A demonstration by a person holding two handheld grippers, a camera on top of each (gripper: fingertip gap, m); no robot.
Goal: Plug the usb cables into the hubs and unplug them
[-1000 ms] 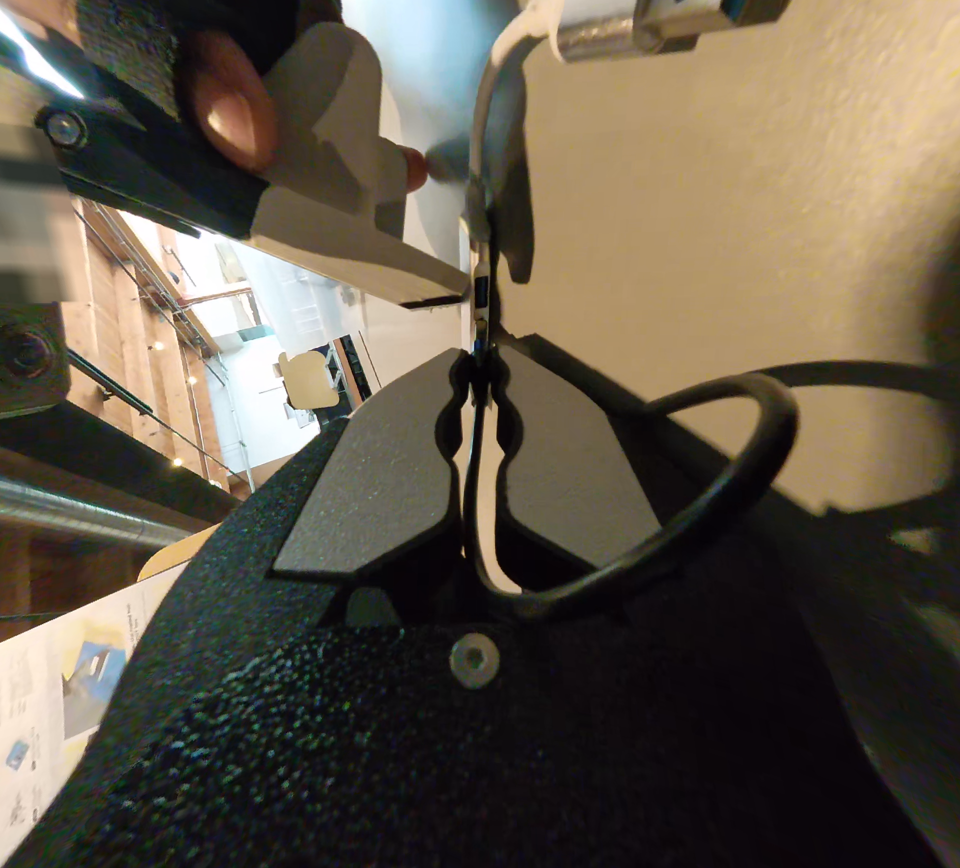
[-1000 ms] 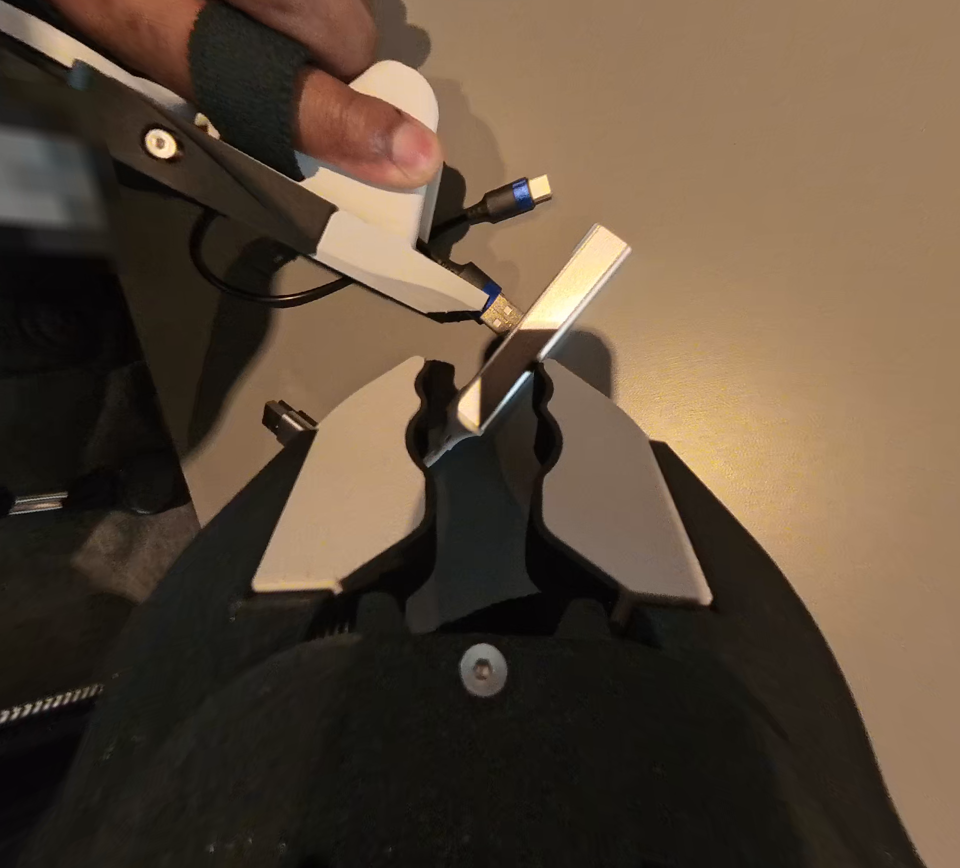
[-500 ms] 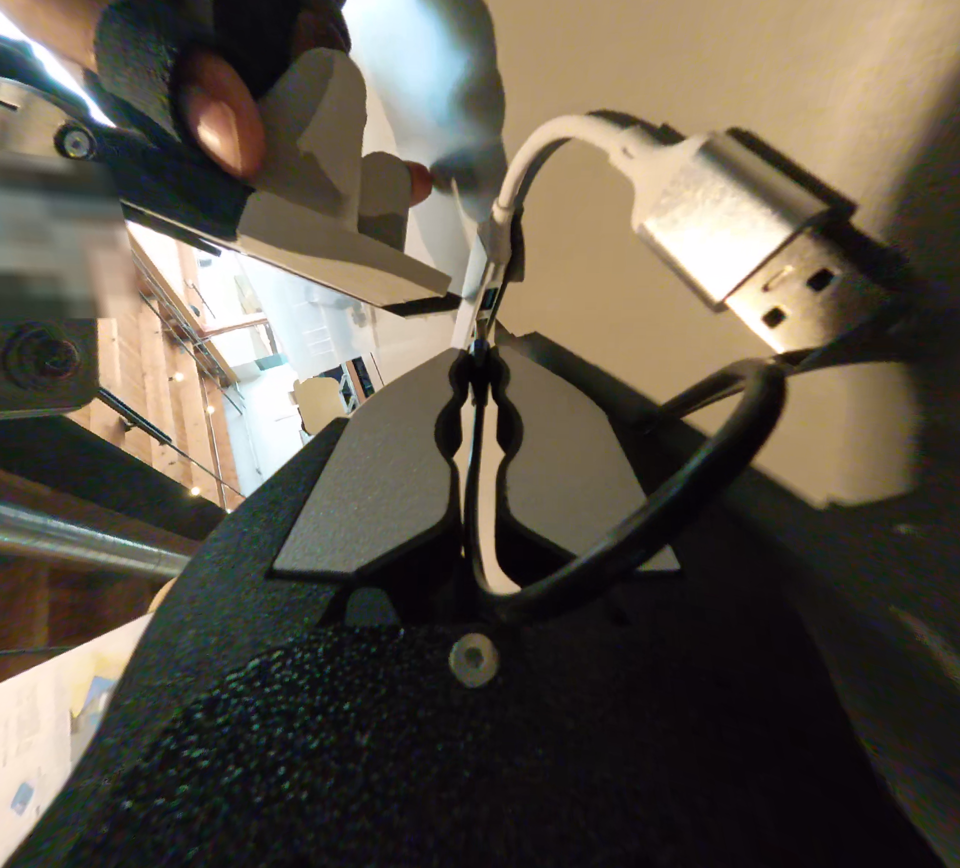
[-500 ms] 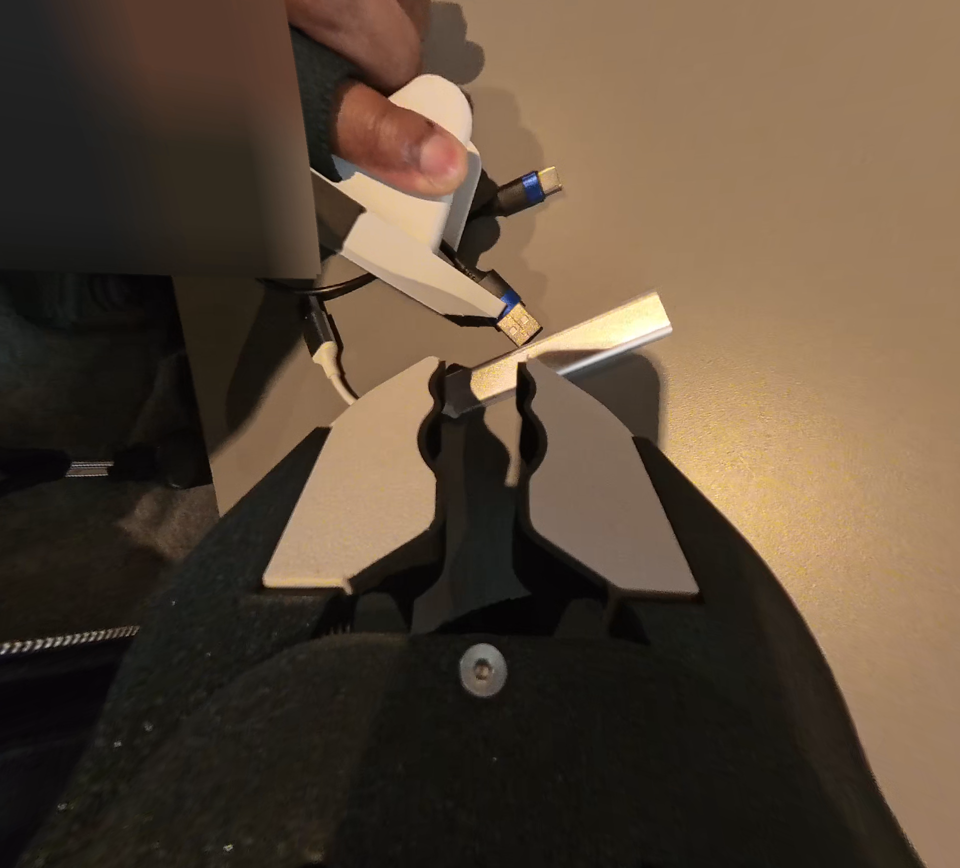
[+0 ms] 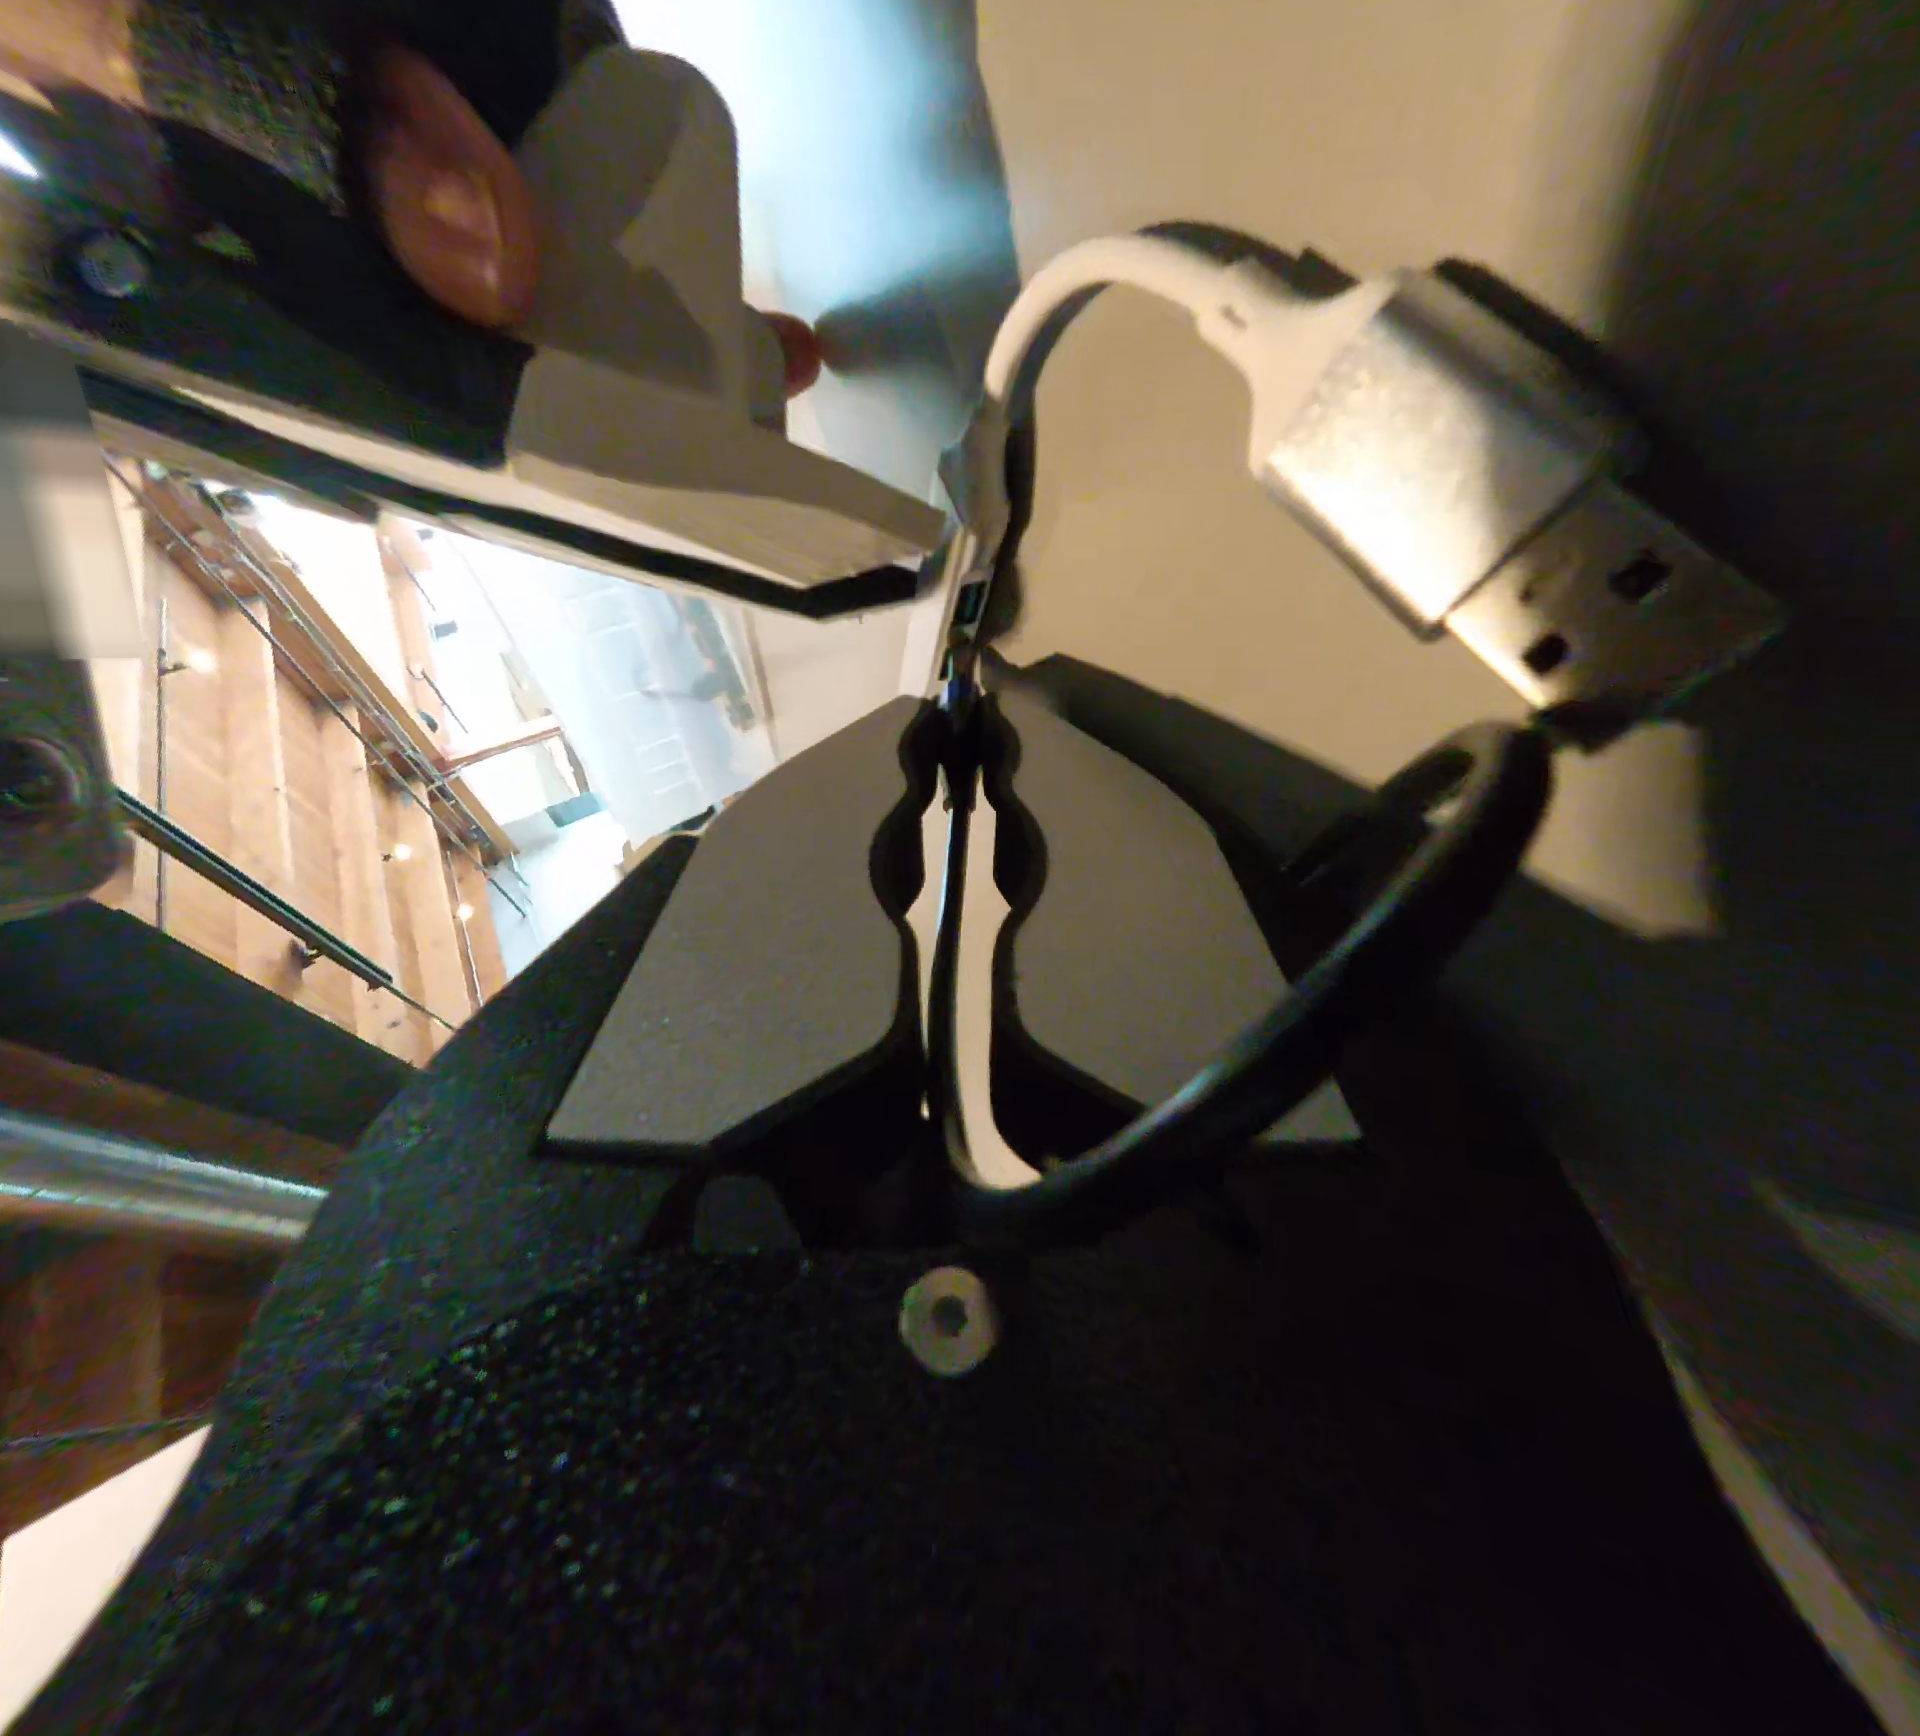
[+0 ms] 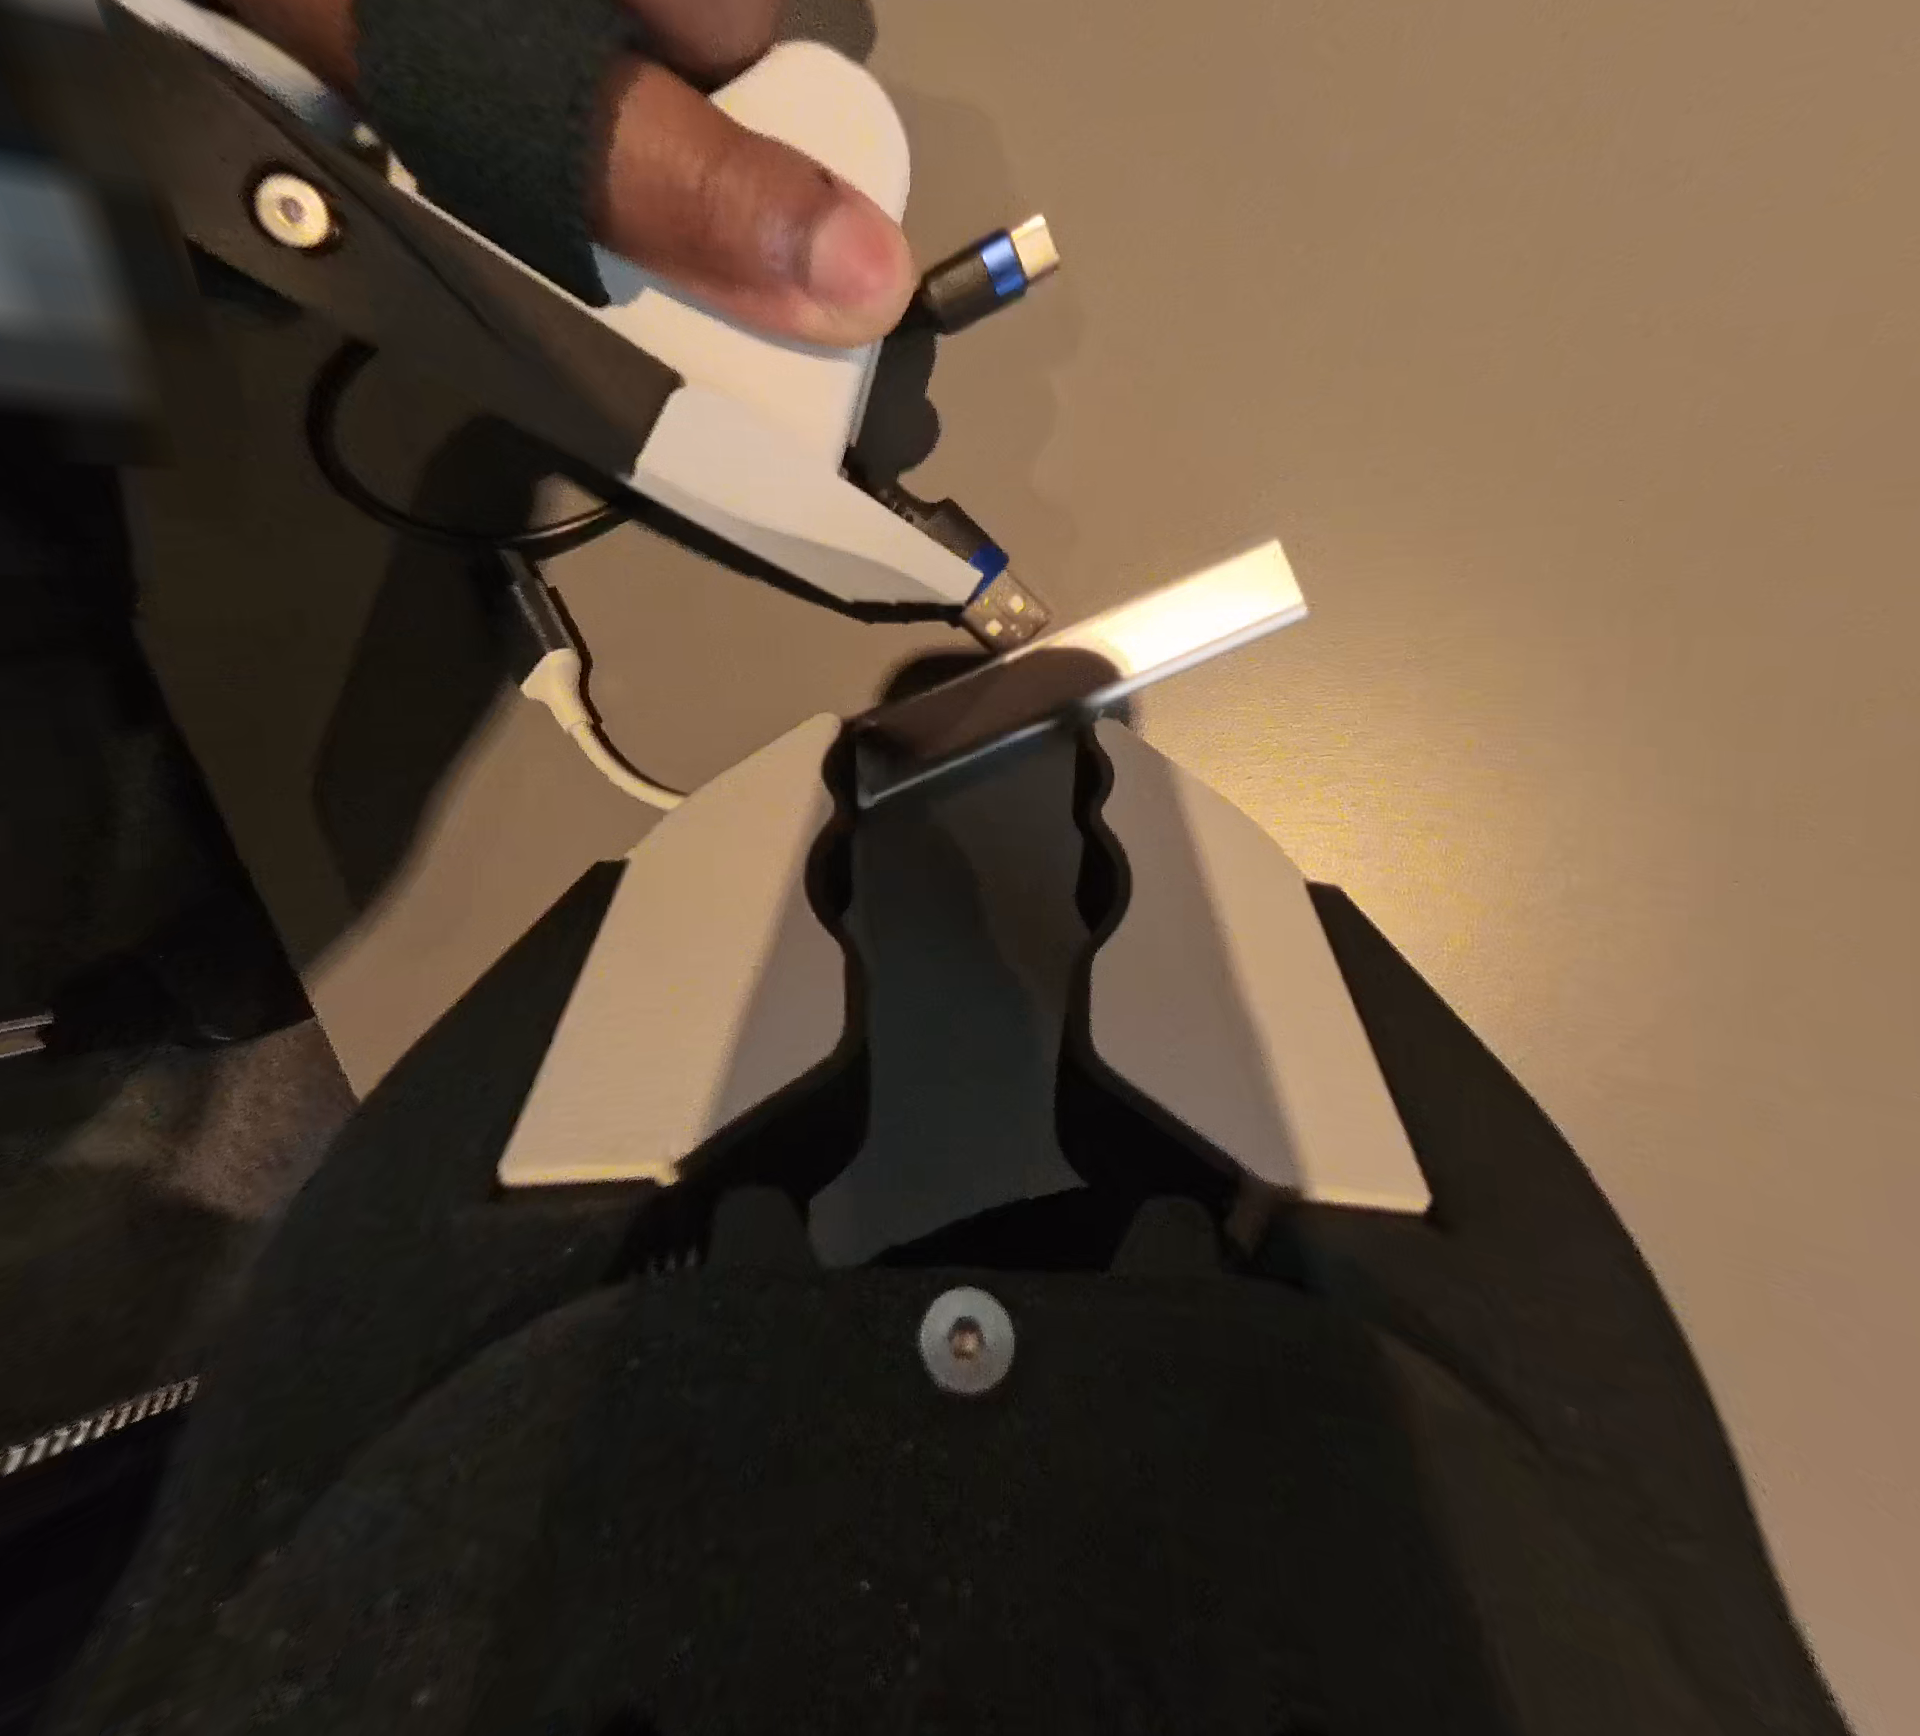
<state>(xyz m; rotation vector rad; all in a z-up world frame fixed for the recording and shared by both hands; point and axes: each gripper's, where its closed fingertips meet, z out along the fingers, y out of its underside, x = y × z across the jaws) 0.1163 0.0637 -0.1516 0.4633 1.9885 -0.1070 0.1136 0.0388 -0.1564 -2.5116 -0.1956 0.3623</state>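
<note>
1. We see the right gripper [image 6: 971, 736] pinching one end of a slim silver hub [image 6: 1195, 611] between its tips, the rest of the hub jutting up and to the right over the tan table [image 6: 1507, 284].

2. We find the left gripper [image 6: 966, 590] entering the right wrist view from the upper left, its pale fingers pressed onto a black cable [image 6: 925, 517] just behind the blue-banded USB plug [image 6: 1006, 616]; the plug's metal tip sits right at the hub's long upper edge, though we cannot tell if it has entered a port.

3. We note a person's hand [image 6: 582, 55] with a black finger sleeve gripping that tool, and the cable's small blue-ringed connector [image 6: 997, 263] hanging free above the plug.

4. In the left wrist view, we look along the left gripper [image 5: 961, 720], whose dark fingers are squeezed together on the thin black cable, which loops back to the right.

5. Beyond those tips we see the hub edge-on, with the right gripper's pale finger [image 5: 717, 502] reaching it from the left.

6. A white cable's silver USB plug [image 5: 1486, 481] lies loose at right, well clear of both sets of jaws.
</note>
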